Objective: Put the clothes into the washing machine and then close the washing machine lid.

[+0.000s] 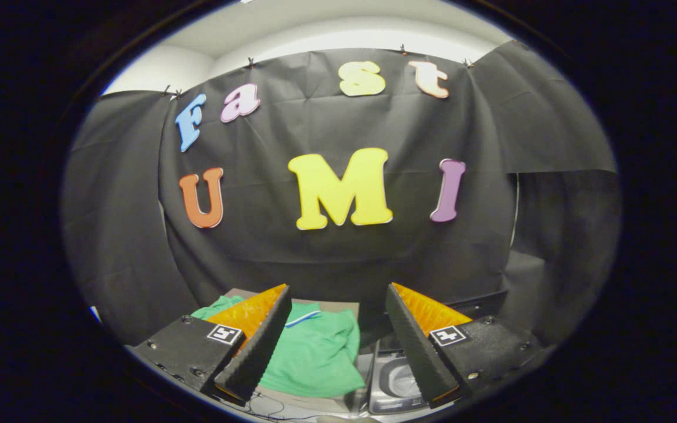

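A green garment with a white and blue collar stripe lies crumpled on a table below, partly hidden by my left finger. My gripper hangs high above it, open, with nothing between its fingers. To the right of the garment, under my right finger, stands a small grey washing machine; its top shows a round dark opening, and I cannot make out the lid.
The booth's black cloth wall hangs close behind the table. A brown board lies under the garment. Thin cables run across the pale surface near the front. A dark box-like shape stands behind the machine.
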Demonstrator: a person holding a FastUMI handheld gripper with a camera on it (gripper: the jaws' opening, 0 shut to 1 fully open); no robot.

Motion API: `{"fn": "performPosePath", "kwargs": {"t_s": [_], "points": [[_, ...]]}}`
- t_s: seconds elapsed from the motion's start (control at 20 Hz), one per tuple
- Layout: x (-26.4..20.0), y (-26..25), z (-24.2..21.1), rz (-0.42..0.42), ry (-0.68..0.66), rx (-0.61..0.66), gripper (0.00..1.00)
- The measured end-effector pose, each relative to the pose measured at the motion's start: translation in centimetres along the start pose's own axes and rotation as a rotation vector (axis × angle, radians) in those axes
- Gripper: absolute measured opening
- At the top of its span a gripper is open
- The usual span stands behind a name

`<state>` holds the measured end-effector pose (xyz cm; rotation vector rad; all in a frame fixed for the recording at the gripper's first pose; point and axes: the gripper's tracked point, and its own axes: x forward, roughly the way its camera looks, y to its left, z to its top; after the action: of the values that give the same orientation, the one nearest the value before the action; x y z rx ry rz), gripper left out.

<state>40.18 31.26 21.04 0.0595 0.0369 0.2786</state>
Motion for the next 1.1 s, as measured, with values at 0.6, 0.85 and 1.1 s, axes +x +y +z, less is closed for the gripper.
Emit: {"fn": "performPosePath", "kwargs": {"t_s": [0.6, 0.85, 1.1], "points": [[11.0, 10.9, -12.2, 0.049, 0.316, 0.005, 1.0], [13.0, 11.7, -16.6, 0.002, 0.431, 0.016, 1.0], [13.7, 11.3, -18.3, -0.051, 0.466, -0.021, 1.0]]}}
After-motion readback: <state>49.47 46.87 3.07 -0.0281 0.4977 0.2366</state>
